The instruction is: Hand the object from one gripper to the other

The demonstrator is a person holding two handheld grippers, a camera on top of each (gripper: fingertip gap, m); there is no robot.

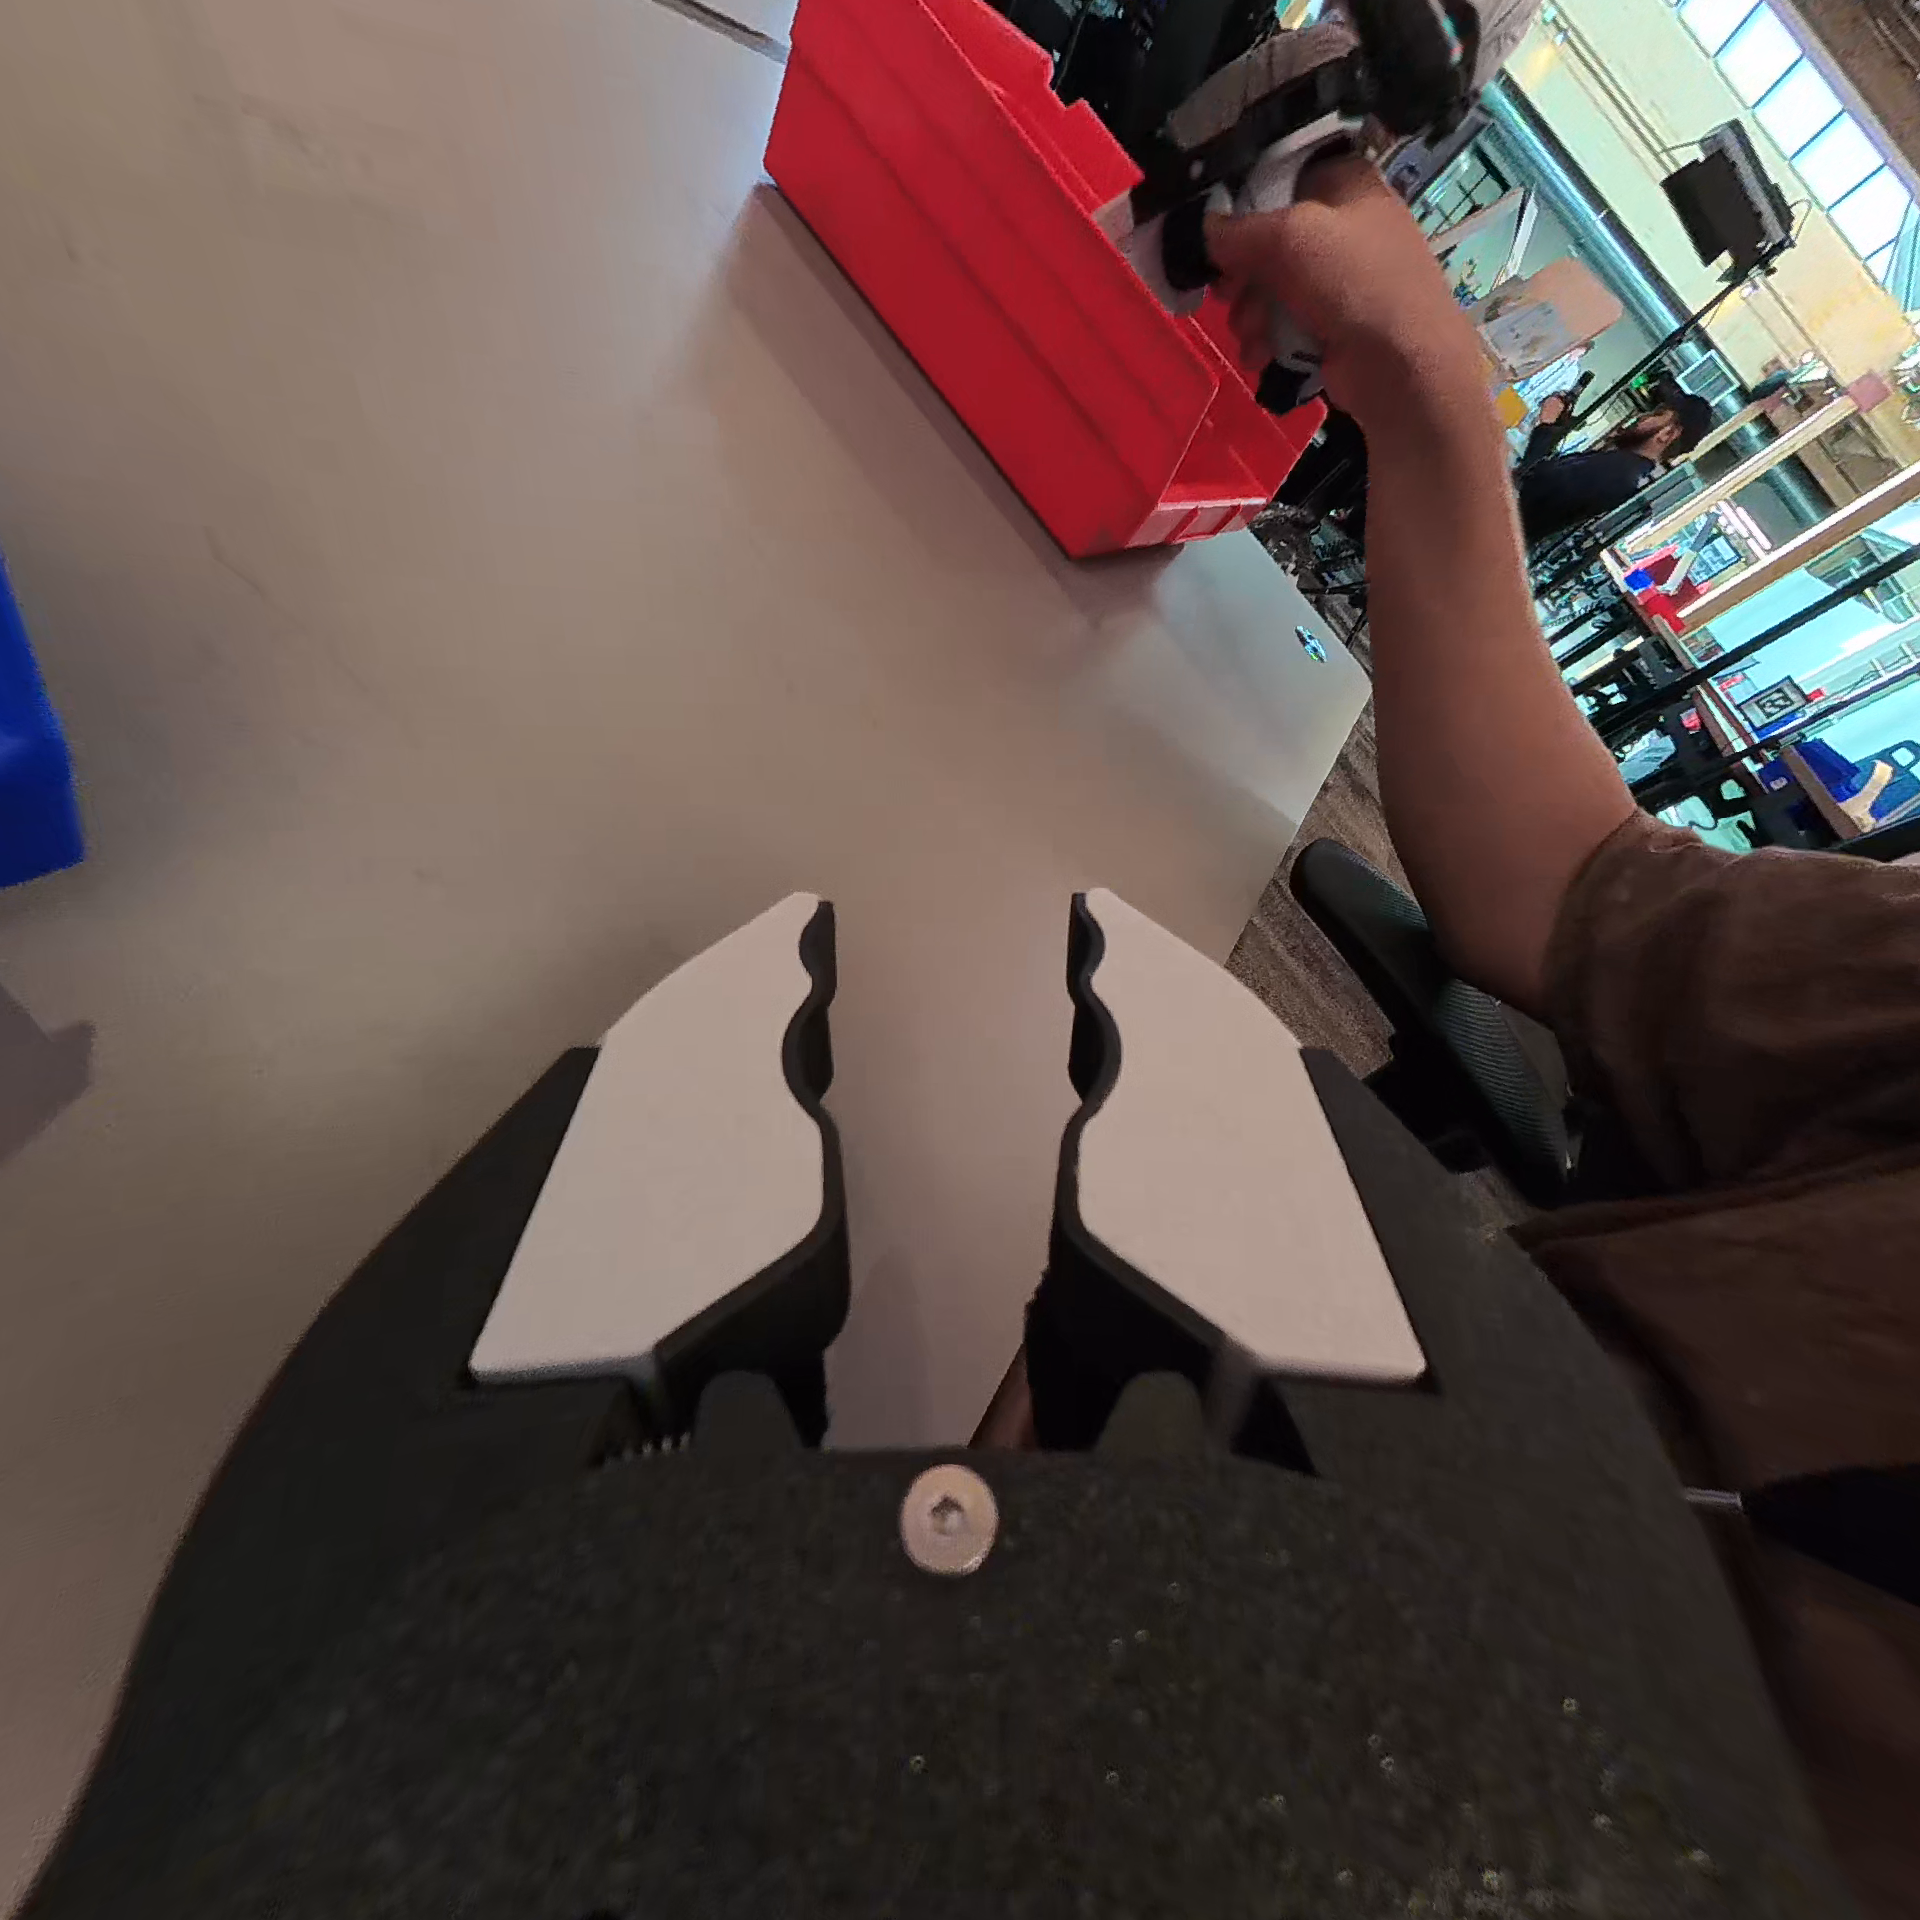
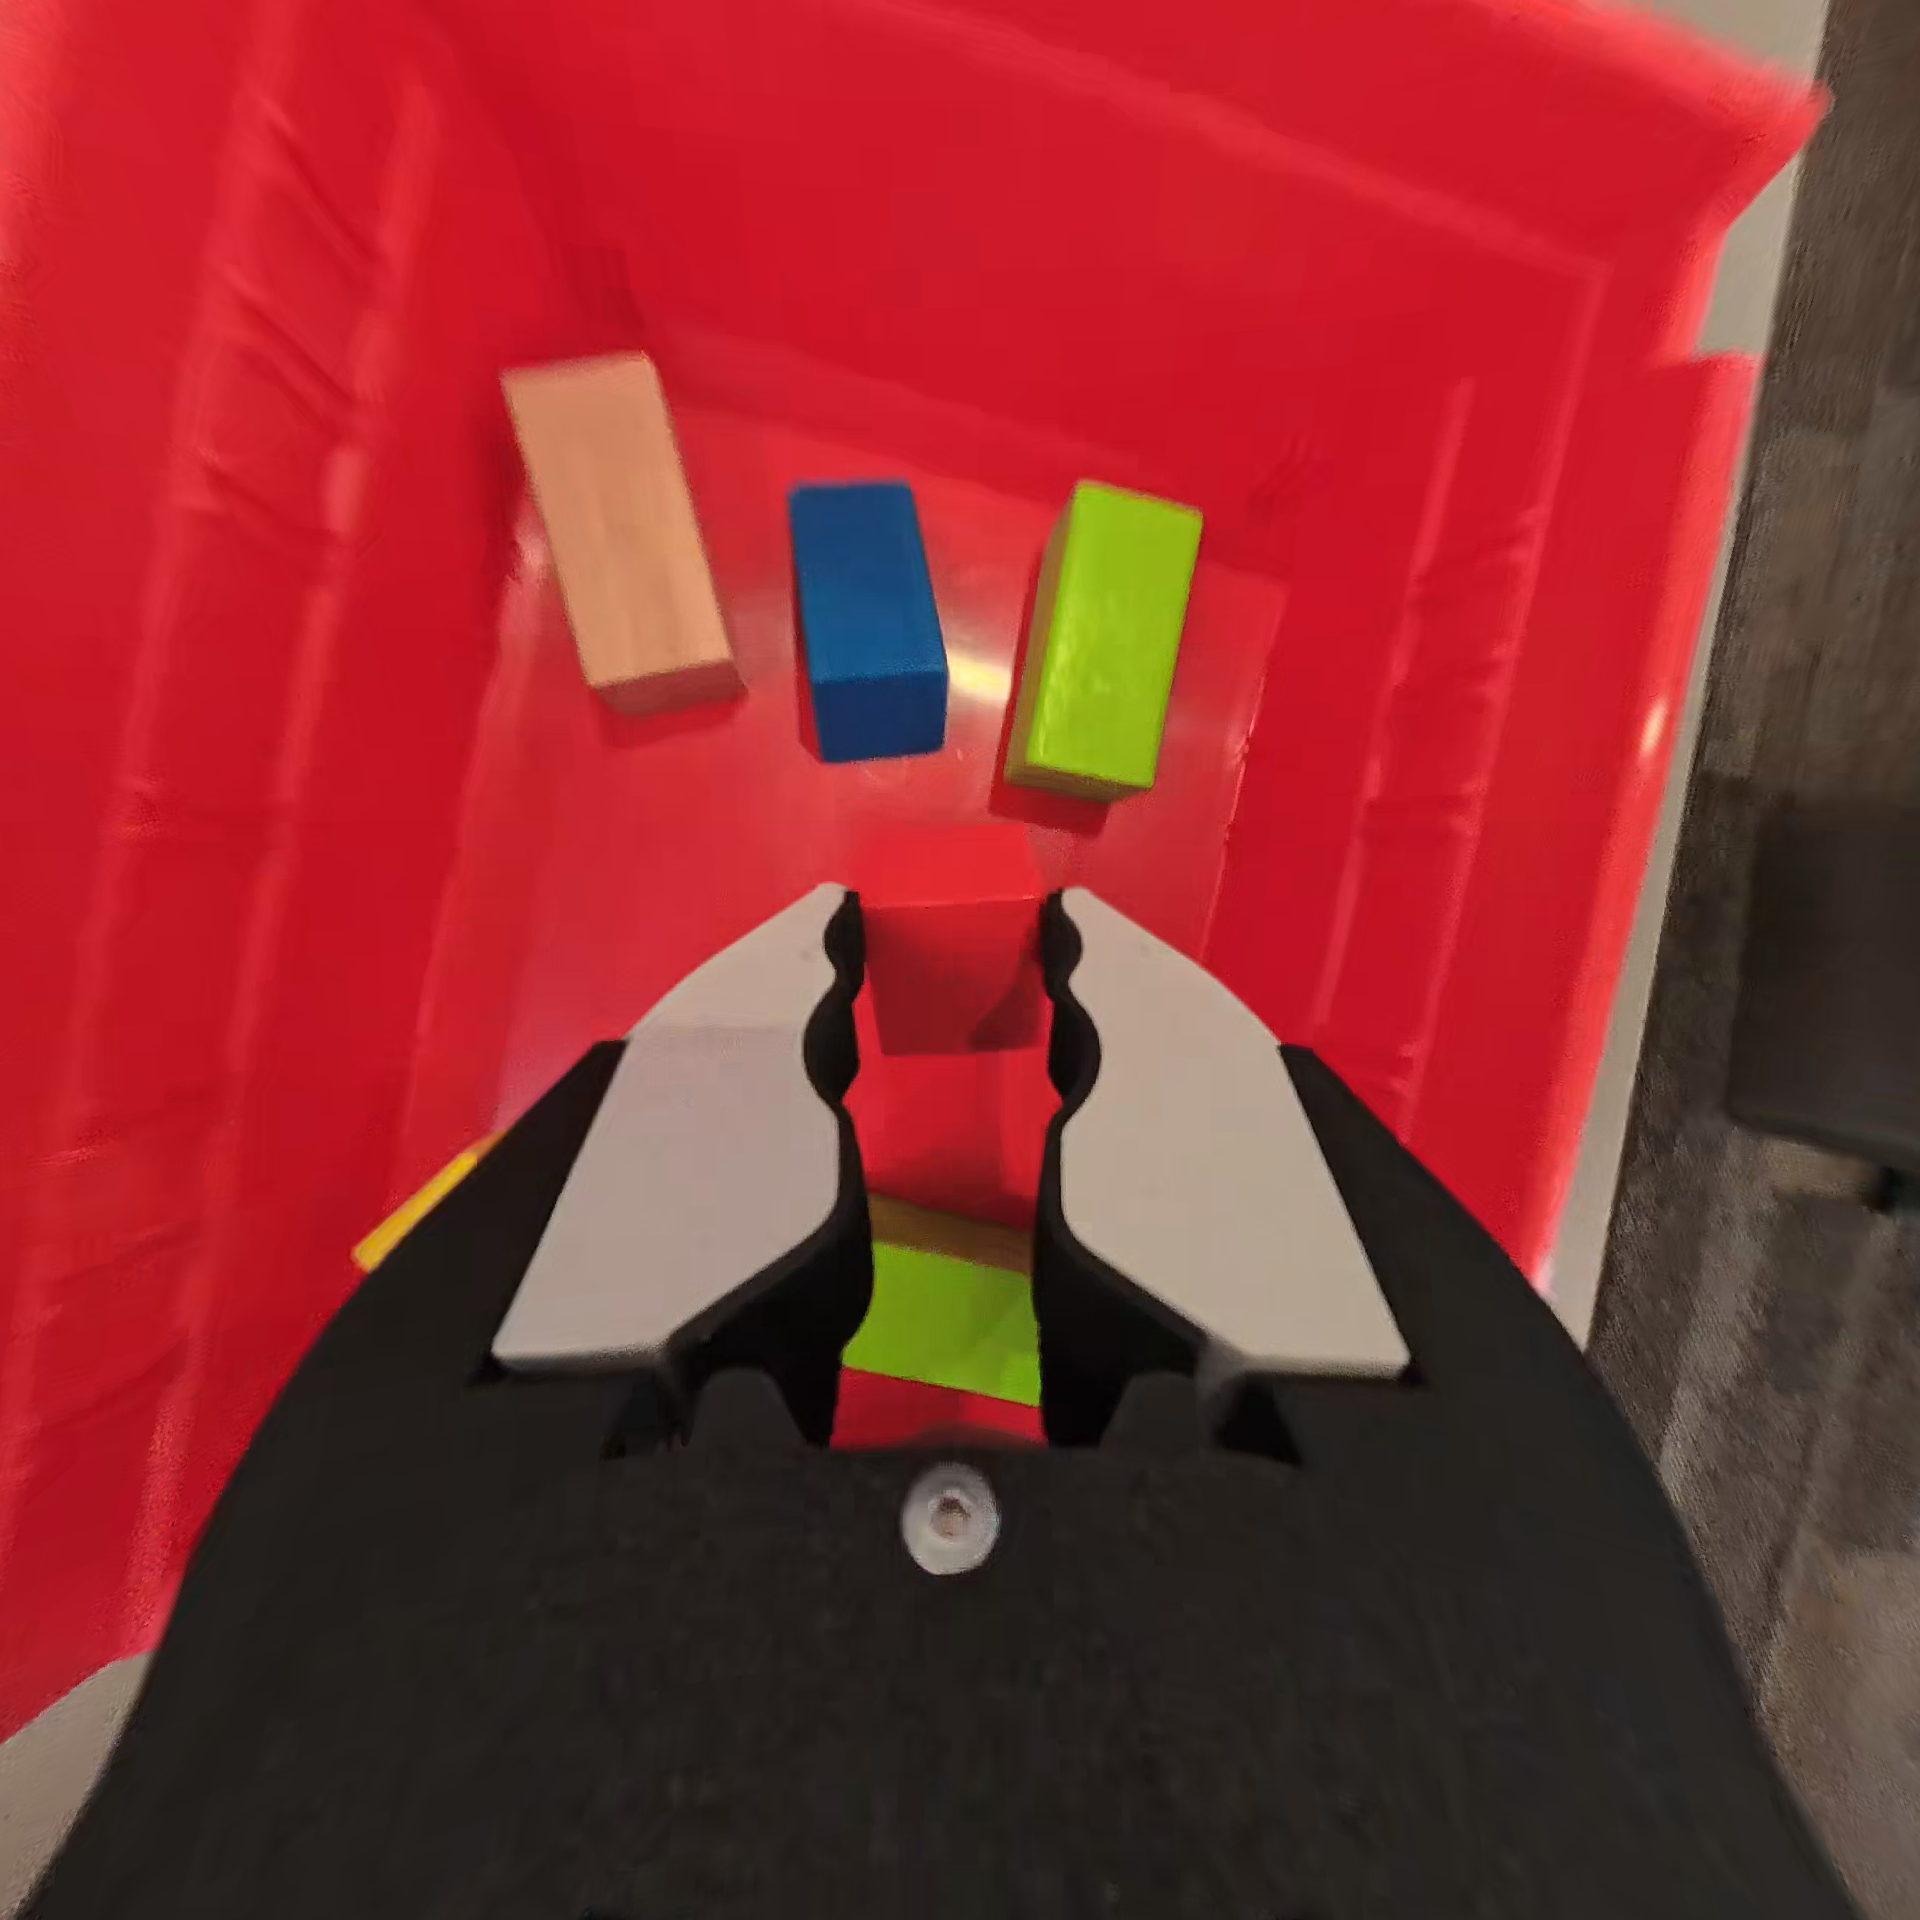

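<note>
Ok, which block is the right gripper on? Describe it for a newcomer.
Look inside the red bin. Between the right gripper fingertips sits a red block, nearer than the row of tan, blue and green blocks. It alone matches the bin's colour.

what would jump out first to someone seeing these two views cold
The red bin fills the right wrist view, with wood-coloured, blue and lime green blocks lying side by side on its floor. The right gripper is shut on a red block. The left gripper hangs open and empty over the pale table.
</note>
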